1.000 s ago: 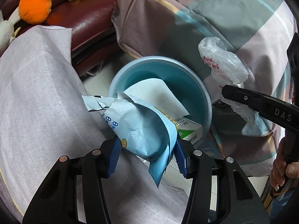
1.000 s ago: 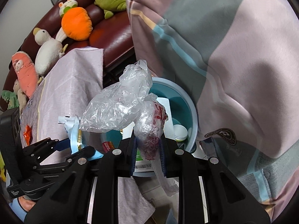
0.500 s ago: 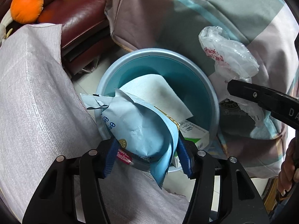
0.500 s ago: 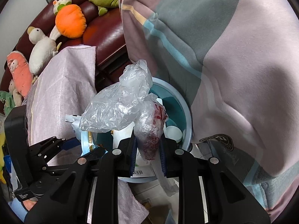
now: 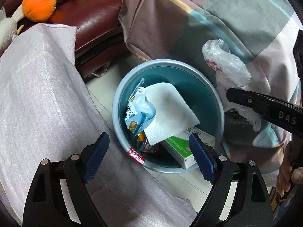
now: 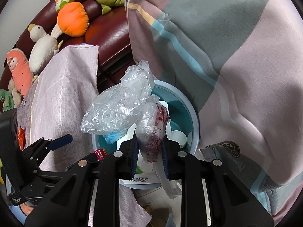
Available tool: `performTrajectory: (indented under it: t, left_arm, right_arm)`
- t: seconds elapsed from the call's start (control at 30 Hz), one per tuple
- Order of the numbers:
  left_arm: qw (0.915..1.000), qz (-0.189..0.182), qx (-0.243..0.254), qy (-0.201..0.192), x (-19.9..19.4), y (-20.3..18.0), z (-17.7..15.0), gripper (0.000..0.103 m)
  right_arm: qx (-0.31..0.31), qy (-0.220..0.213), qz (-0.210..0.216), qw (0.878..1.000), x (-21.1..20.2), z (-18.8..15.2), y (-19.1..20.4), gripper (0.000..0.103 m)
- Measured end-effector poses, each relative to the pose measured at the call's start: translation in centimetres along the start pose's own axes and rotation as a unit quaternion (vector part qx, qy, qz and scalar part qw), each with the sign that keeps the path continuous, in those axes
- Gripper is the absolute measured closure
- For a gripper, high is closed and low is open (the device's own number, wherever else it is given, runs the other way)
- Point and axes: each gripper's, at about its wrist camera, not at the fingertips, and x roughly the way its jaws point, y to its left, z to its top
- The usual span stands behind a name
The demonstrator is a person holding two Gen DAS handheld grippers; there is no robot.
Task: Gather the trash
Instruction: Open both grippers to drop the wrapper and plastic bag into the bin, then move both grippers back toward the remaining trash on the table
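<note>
The trash bin (image 5: 220, 113), a round blue pail standing on the pale floor, sits between a counter draped in a grey-lilac cloth (image 5: 37, 98) and a large bundle of checked bedding (image 5: 217, 19). Behind them runs a dark red leather sofa (image 5: 94, 19) with plush toys along its back, among them an orange one (image 5: 39, 1). Inside the bin lie a white sheet of paper (image 5: 168, 111), a green and white carton (image 5: 180, 147) and a crumpled light-blue snack wrapper (image 5: 139, 113), which rests against the paper on the bin's left side. The left gripper (image 5: 149, 149) hangs over the bin's near rim with its jaws opening wide and nothing between the blue pads. The right gripper (image 6: 150, 151) is clamped narrowly on a crumpled clear plastic bag (image 6: 121, 109) with red print, held above the bin; the bag's loose top billows up over the rim.
</note>
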Motion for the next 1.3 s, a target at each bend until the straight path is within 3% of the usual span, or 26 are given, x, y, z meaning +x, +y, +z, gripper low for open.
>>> performTrajectory:
  t: [0.2,0.27,0.47,0.9,1.3]
  left_arm:
    - [0.9999,-0.004,-0.013,-0.003,-0.9,0.9,-0.5,0.014]
    - [0.9999,-0.002,-0.014,-0.003,-1.2,1.0,-0.9,0.014]
    - [0.9997,-0.004,-0.023,-0.008,-2.4,1.8,-1.8,0.013]
    - [0.9984,-0.007,-0.041,-0.038,-6.4,3.7,-4.1,0.011]
    - [0.9950,-0.007,-0.064,-0.077,-11.2,6.8,-8.0,0.009]
  right_arm:
    - [-0.008,0.006,-0.002,1.000,0.4,-0.1,0.9,0.057]
    - [-0.008,0.005,-0.002,1.000,0.3,-0.1,1.1,0.043]
    - [-0.011,0.000,-0.011,1.000,-0.5,-0.3,1.8,0.030]
    - [-0.027,-0.005,-0.016,0.999,-3.0,-1.8,5.1,0.027]
    - [-0.074,-0.019,-0.018,0.997,-6.2,-4.7,11.0,0.026]
